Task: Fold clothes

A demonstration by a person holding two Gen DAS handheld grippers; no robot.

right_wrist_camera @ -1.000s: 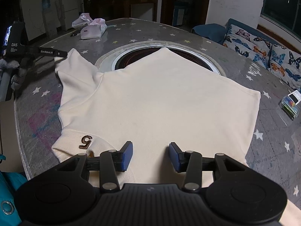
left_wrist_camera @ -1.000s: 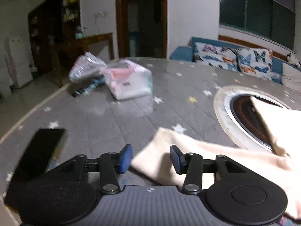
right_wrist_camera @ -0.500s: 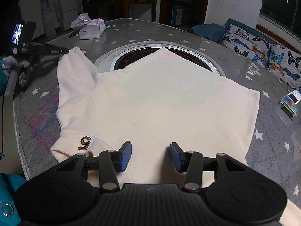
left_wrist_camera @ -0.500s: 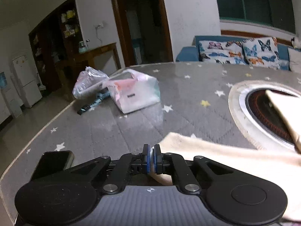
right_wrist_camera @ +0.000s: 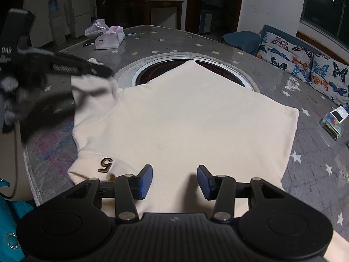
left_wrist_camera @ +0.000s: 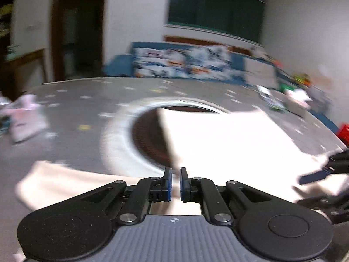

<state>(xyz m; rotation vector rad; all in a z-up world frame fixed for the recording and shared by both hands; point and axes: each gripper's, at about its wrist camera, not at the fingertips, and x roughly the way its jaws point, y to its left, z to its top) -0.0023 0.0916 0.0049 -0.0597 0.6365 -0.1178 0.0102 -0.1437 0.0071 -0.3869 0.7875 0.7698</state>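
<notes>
The left tool [left_wrist_camera: 175, 184] is clamped on the cream sweatshirt's [right_wrist_camera: 196, 118] sleeve; the right tool [right_wrist_camera: 174, 182], pads apart, hovers over its hem beside the 5 patch [right_wrist_camera: 105, 165].

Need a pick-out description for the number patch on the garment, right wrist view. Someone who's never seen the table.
Start at the round grey star-print table with the ring-shaped well in its middle. A cream sweatshirt lies spread over it. On its cuff at the near left edge, just left of the open right gripper, sits a small brown patch shaped like a 5, the only marking on the cloth.
</notes>
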